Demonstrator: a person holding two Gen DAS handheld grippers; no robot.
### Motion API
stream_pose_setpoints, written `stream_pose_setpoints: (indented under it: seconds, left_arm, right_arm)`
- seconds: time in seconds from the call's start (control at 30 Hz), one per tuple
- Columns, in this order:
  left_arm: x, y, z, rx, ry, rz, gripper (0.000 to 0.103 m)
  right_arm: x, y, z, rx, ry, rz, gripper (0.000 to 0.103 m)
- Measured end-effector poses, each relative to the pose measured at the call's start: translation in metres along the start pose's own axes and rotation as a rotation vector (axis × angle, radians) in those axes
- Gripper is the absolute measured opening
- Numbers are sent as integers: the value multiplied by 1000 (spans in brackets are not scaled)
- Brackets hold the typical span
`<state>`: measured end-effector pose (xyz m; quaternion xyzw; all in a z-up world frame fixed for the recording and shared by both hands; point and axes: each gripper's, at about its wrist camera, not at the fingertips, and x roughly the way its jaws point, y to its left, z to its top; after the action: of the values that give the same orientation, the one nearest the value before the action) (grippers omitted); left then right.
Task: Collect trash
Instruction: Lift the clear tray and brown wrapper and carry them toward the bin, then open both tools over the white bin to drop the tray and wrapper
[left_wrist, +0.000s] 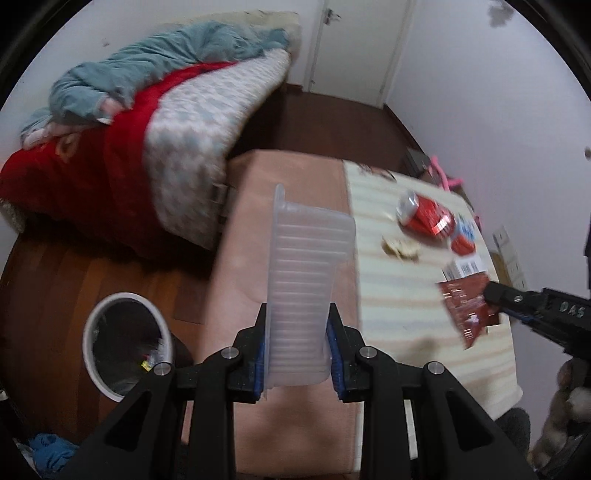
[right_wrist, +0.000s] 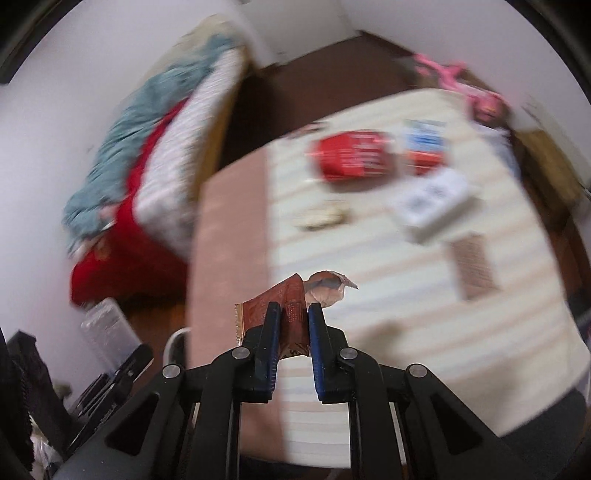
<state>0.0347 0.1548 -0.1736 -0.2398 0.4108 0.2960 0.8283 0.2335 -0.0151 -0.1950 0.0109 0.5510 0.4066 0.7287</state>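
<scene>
The left gripper (left_wrist: 295, 332) is clamped on a clear plastic tub (left_wrist: 306, 280), its blue pads pressing the tub's two long sides. The tub stands on edge, its long axis running straight away from the camera along the fingers, rim toward the left; it hangs over the pink cloth (left_wrist: 288, 184) of the table, with the white bin (left_wrist: 125, 343) on the wooden floor down to the left.

The right gripper (right_wrist: 291, 325) is closed tight on a brown wrapper (right_wrist: 284, 306), fingers only a narrow gap apart. The wrapper sticks up and forward out of the jaws, its torn, silvery end (right_wrist: 328, 286) curling to the right; print on it is too blurred to read. In the left view the same wrapper (left_wrist: 467, 308) hangs flat from the right gripper (left_wrist: 491, 295), whose body bears the letters "DAS".

On the striped cloth (left_wrist: 388, 288) lie a crushed red can (left_wrist: 424, 216), a red-and-blue pack (left_wrist: 463, 234), a white box (right_wrist: 432, 201) and some crumpled scraps (left_wrist: 400, 247); their labels are unreadable.
</scene>
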Motion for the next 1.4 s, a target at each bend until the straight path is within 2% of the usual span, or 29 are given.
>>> stream_pose_setpoints:
  seconds: [0.2, 0.33, 0.4, 0.53, 0.63, 0.8, 0.83, 0.87, 0.9, 0.93, 0.97, 1.03, 1.1, 1.13, 1.23, 1.3, 1.4]
  left_arm:
    - [-19, 97, 13, -136, 1, 34, 24]
    - [0, 174, 4, -251, 74, 59, 24]
    - [20, 213, -5, -298, 140, 68, 24]
    - [55, 268, -22, -363, 235, 85, 24]
    - [81, 309, -36, -425, 295, 62, 24]
    - [113, 350, -50, -506, 358, 51, 26]
    - [119, 358, -54, -528, 374, 68, 28]
    - [123, 365, -57, -545, 383, 79, 44]
    - [126, 369, -59, -559, 384, 81, 68]
    - [127, 375, -64, -587, 381, 89, 78]
    - [126, 378, -67, -606, 377, 99, 87]
    - [119, 386, -75, -634, 374, 113, 88]
    - [115, 391, -84, -640, 379, 171, 101]
    - [115, 391, -86, -640, 376, 185, 101]
    - [103, 389, -98, -630, 353, 255, 101]
    - [95, 386, -103, -619, 340, 291, 101]
    - [87, 376, -109, -597, 326, 335, 101]
  right_arm:
    - [65, 113, -9, -158, 105, 100, 16]
    - [133, 180, -31, -267, 204, 109, 16]
    - [173, 206, -48, -313, 267, 100, 16]
    - [243, 242, -75, -371, 373, 69, 16]
    - [288, 260, -93, -397, 443, 52, 16]
    - [351, 282, -113, -442, 514, 14, 17]
    - [358, 283, -114, -442, 520, 15, 18]
    - [369, 287, -118, -454, 541, 16, 22]
    - [379, 290, -121, -463, 563, 14, 22]
    - [384, 290, -122, -460, 577, 24, 24]
    - [388, 292, -119, -460, 586, 32, 30]
    - [394, 295, -121, -478, 577, 26, 37]
    - [395, 295, -123, -482, 575, 25, 74]
    - [393, 295, -124, -486, 574, 25, 81]
    - [386, 296, -127, -528, 556, -12, 87]
    - [379, 296, -130, -560, 554, -41, 103]
    - [366, 296, -137, -635, 540, -95, 103]
